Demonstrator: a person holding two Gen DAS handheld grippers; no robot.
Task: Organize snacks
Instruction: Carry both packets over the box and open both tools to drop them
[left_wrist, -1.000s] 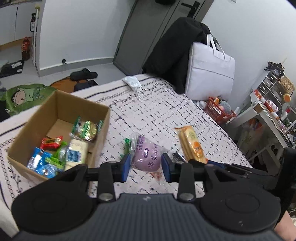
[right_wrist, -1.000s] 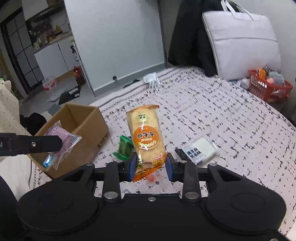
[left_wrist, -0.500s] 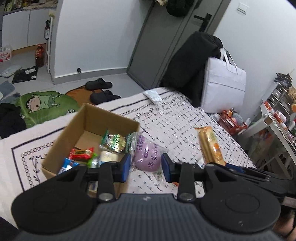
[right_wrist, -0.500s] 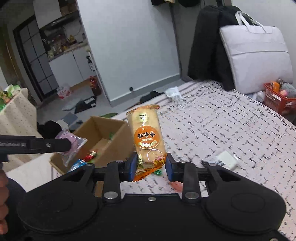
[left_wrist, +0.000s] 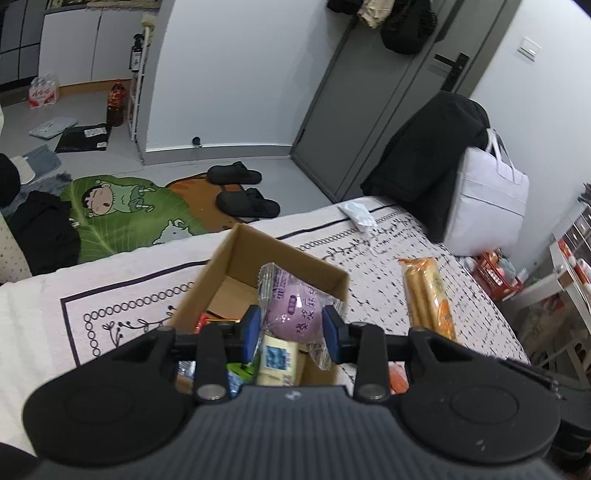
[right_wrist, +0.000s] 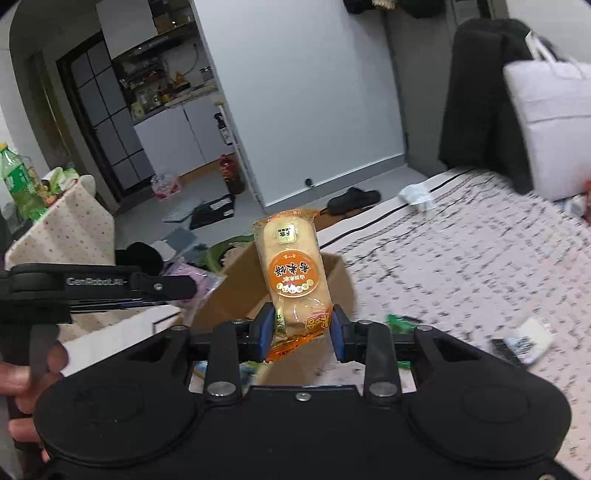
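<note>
My left gripper (left_wrist: 291, 334) is shut on a purple round snack in a clear wrapper (left_wrist: 295, 314), held over the open cardboard box (left_wrist: 236, 262) on the bed. Several snack packs lie inside the box, among them a pale packet (left_wrist: 277, 360). My right gripper (right_wrist: 300, 334) is shut on the lower end of an orange rice-cracker pack (right_wrist: 293, 278), which stands upright above the box's (right_wrist: 236, 291) near right side. In the left wrist view that orange pack (left_wrist: 428, 295) hangs just right of the box. The left gripper (right_wrist: 162, 286) shows at the left of the right wrist view with the purple snack (right_wrist: 188, 277).
On the patterned bed cover (right_wrist: 461, 258) lie a green packet (right_wrist: 399, 322), a white packet (right_wrist: 528, 338) and a crumpled face mask (left_wrist: 356, 214). A white bag (left_wrist: 487, 210) and black coat stand at the bed's far end. Slippers (left_wrist: 240, 188) and a green mat lie on the floor.
Both grippers have carried their snacks leftward across the bed. The purple snack now hangs over the box, and the orange pack has come up beside the box's right side.
</note>
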